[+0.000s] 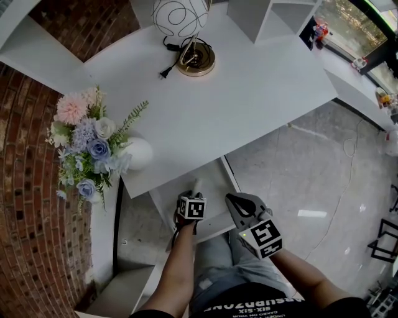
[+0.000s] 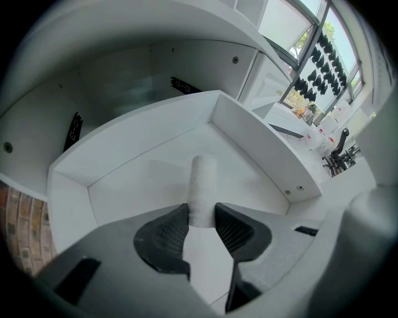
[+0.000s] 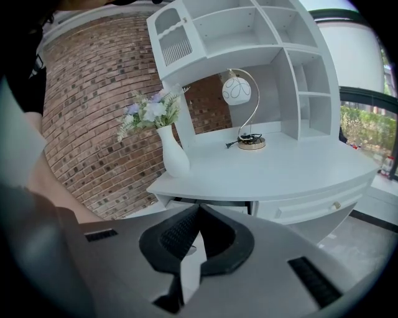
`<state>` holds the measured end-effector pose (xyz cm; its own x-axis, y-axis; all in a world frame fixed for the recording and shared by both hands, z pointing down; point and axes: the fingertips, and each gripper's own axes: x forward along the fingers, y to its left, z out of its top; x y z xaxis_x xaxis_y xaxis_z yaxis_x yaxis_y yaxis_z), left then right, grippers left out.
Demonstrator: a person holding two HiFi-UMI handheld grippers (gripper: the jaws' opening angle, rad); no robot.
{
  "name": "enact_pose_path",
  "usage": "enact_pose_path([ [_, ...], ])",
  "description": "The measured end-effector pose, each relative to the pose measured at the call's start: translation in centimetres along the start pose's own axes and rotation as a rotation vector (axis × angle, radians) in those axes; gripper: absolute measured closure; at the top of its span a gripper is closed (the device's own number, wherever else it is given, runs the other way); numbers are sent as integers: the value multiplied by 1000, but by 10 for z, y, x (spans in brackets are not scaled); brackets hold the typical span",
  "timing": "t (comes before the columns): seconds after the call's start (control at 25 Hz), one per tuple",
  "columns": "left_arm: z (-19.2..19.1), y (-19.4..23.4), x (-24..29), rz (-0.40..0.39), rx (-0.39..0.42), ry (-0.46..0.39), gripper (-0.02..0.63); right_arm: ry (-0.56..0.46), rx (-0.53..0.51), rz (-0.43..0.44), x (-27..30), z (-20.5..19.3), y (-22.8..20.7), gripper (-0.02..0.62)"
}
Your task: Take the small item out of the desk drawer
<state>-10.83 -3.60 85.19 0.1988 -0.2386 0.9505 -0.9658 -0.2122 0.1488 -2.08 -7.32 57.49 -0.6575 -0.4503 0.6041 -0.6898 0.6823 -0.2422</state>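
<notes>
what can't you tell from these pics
- Small white roll: what it is stays unclear. In the left gripper view its near end sits between the left gripper pads, and it is tiny in the head view.
- Drawer front: in the head view, covered by both grippers and the forearms.
- Drawer inside: in the right gripper view, blocked by the right gripper itself.
- Lamp top: cut off by the head view's upper edge.

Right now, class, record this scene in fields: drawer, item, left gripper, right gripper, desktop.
drawer: desk drawer open, under the white desk
item: small white cylinder, inside the drawer
left gripper: reaching into the drawer, jaws closed on the cylinder's near end
right gripper: jaws together, empty, outside the drawer
desktop: globe lamp, white vase of flowers
</notes>
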Motion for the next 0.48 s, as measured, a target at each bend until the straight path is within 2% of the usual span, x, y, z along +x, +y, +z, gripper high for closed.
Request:
enact_pose_path([
  [0.32,-1,-6,-21,-29,-38,-24,468,-13,-18,21,-10,12,12,598],
  [0.48,0,-6,-36,-18,-36,-40,468,-23,-26,36,-15,20,18,598],
])
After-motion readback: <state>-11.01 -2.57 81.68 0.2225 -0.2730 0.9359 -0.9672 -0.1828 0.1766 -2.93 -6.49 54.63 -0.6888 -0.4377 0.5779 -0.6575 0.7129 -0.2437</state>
